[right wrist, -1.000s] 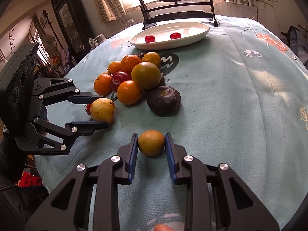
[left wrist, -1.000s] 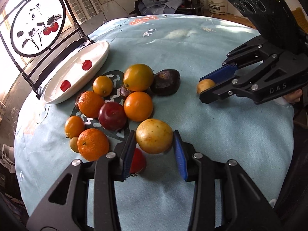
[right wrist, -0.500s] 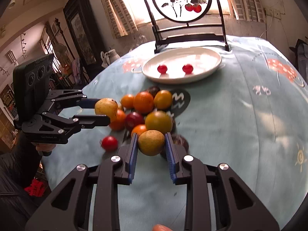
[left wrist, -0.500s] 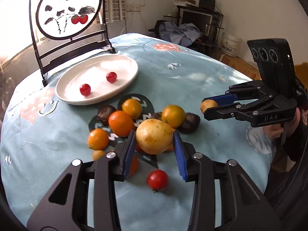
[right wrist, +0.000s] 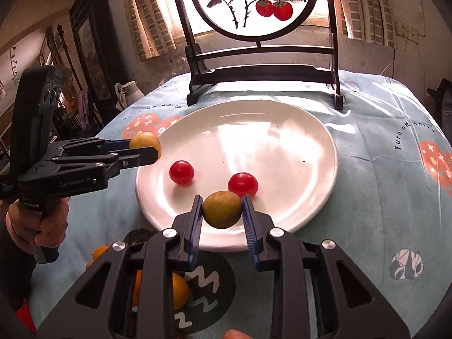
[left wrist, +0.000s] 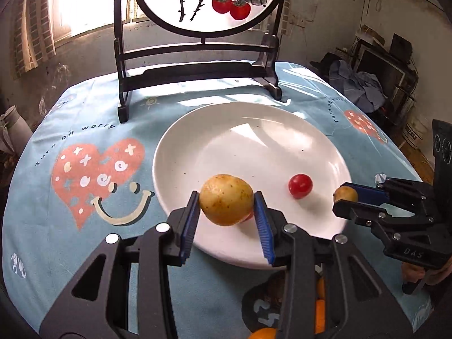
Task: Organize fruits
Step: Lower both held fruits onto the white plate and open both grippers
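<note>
**Both grippers over the plate, each carrying a fruit**

My left gripper [left wrist: 226, 201] was closed around a large yellow fruit [left wrist: 226, 199], its blue pads pressing the fruit from either side. It hung above the near edge of the white plate [left wrist: 254, 138], with the fruit clear of the plate's surface as far as I could tell. A sliver of red showed just behind the fruit's lower right side.

My right gripper [right wrist: 222, 209] was clamped on a smaller yellow-green fruit [right wrist: 222, 209], held over the near part of the same plate. In the left wrist view that gripper [left wrist: 346, 196] came in from the right, its fruit just past the plate's right rim.

Two cherry tomatoes lay on the plate. In the right wrist view one [right wrist: 181, 172] sat toward the left and the other [right wrist: 243, 184] lay just beyond the fruit I held. The left wrist view showed one of them [left wrist: 300, 185] in full.

The plate rested on the tabletop, covered by a light blue cloth [left wrist: 70, 240] printed with hearts. On the far side of the plate stood a dark wooden stand [right wrist: 262, 70] holding a round painted panel. Nearer to me, mostly hidden beneath the gripper frames, a dark mat [right wrist: 220, 282] carried some orange fruits [right wrist: 180, 291].
</note>
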Available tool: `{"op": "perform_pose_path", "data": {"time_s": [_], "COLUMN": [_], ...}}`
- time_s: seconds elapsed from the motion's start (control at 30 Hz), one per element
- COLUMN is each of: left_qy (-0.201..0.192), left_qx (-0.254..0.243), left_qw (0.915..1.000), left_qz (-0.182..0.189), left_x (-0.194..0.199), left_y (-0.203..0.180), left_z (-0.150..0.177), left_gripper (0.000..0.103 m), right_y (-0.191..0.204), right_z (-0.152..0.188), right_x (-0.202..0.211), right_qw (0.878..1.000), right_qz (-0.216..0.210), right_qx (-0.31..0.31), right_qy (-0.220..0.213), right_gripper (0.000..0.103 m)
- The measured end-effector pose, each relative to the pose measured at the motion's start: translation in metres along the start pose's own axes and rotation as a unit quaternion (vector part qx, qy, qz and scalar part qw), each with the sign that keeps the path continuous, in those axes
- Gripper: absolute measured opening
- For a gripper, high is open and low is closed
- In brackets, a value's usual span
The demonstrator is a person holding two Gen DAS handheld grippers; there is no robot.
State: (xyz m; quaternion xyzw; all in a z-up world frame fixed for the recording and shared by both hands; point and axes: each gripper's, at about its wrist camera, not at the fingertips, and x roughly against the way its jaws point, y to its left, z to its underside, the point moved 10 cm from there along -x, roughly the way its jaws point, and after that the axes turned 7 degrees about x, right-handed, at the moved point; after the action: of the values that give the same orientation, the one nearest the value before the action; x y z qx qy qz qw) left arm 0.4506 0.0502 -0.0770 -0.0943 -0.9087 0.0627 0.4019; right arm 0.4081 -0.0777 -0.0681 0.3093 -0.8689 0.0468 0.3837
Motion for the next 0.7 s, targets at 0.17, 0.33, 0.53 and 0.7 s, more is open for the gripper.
{"op": "perform_pose_path", "data": {"time_s": [0.17, 0.33, 0.53, 0.7], "left_qy": [0.028, 0.016, -0.021, -0.024], "left_qx": [0.001, 0.024, 0.024, 0.034], "left_qw": [0.9995, 0.9994, 0.9993, 0.9991], "left_qz": [-0.016, -0.021, -0.020, -0.001], "left_x": [-0.026, -0.006, 0.059, 0.097], "left_y": [0.007, 0.010, 0.003, -0.008], "left_z": [0.005, 0.003, 0.030, 0.085], "left_gripper": [0.041, 0.073, 0.089, 0.094], "right_y": [-0.001, 0.004, 0.028, 0.064], "right_z": [0.003, -0.001, 0.013, 0.043], "right_x": [-0.015, 0.001, 0.050, 0.077], "right_qw": [1.000, 1.000, 0.999, 0.996], "right_qz": [-0.001, 0.000, -0.036, -0.076], "right_qx": [0.011, 0.011, 0.014, 0.044], "right_qy": [0.019, 0.007, -0.024, -0.021], "right_gripper": [0.033, 0.058, 0.058, 0.058]}}
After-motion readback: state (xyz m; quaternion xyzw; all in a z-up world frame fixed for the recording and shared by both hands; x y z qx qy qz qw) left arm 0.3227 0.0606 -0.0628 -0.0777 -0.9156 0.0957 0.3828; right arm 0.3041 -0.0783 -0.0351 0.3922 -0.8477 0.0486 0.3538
